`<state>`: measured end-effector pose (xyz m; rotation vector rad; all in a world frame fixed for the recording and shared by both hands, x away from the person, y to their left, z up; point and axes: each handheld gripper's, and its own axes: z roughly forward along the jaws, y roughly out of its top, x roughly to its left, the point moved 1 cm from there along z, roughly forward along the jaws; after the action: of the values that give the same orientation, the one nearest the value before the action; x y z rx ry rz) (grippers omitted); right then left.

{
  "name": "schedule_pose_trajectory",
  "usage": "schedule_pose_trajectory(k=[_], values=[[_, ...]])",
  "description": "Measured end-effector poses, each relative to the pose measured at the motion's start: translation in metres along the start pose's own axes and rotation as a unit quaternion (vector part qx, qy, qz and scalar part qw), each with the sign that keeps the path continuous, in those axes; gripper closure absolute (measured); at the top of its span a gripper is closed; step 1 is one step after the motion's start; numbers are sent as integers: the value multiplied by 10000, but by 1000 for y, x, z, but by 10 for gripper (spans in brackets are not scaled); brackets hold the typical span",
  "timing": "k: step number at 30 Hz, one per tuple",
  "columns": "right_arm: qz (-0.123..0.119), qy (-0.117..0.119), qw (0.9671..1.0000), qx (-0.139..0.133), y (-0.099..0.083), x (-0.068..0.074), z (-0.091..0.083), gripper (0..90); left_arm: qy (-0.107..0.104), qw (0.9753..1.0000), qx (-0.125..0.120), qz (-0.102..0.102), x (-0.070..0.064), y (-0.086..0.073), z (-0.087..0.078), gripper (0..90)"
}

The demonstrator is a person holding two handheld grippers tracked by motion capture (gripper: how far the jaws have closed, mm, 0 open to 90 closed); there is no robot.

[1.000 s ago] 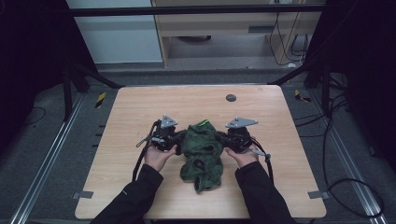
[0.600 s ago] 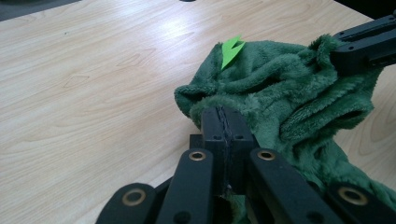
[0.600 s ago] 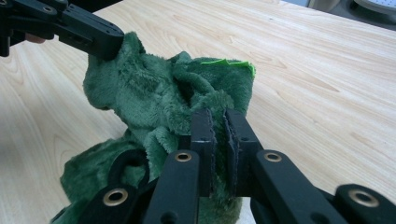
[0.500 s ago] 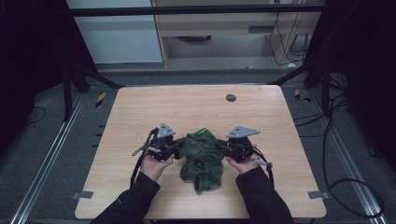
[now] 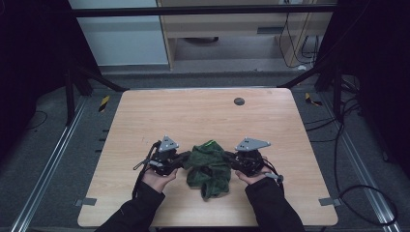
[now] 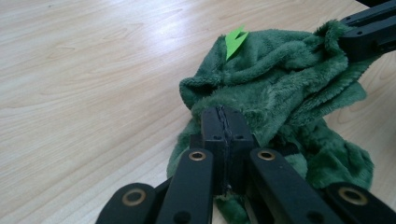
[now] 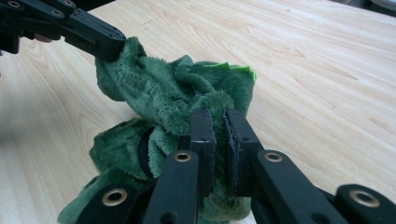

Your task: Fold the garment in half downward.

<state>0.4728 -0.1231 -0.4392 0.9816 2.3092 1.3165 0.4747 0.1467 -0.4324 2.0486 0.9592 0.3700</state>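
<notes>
I see the green plush cloth (image 5: pixel 209 165) bunched in a heap at the near middle of the bench (image 5: pixel 203 113), held between the two tools. Its pile is deep green and fleecy; a small bright green tag (image 6: pixel 236 39) stands at its far top edge, and a dark strap or band (image 7: pixel 144 149) shows in a fold on the lower part. One flap of the cloth hangs toward the near edge of the bench.

I read the left tool (image 6: pixel 223 122) as clamped on the cloth's left edge: its jaws stand pressed together with plush gathered over their tips. I read the right tool (image 7: pixel 218 123) as gripping the cloth's right edge: its jaws stand narrow with a thin fold of plush between them.

In the high view the left tool (image 5: pixel 180 157) and the right tool (image 5: pixel 233 159) point inward at each other across the cloth. A hand (image 5: pixel 158 178) in a dark sleeve holds each tool from below.

A small dark round disc (image 5: pixel 239 101) lies on the far part of the bench, well apart from the cloth.
</notes>
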Motion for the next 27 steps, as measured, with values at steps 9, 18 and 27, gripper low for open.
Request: schedule_pose_trajectory(k=[9, 18, 27], values=[[-22, 95, 9999, 93, -10, 7, -3, 822, -65, 9998, 172, 78, -7, -12, 1, 896], [67, 167, 9997, 175, -23, 12, -6, 807, -168, 9995, 248, 72, -14, -19, -1, 896], [218, 190, 9991, 316, -34, 15, -7, 806, -144, 9990, 397, 144, -21, -29, 3, 895]])
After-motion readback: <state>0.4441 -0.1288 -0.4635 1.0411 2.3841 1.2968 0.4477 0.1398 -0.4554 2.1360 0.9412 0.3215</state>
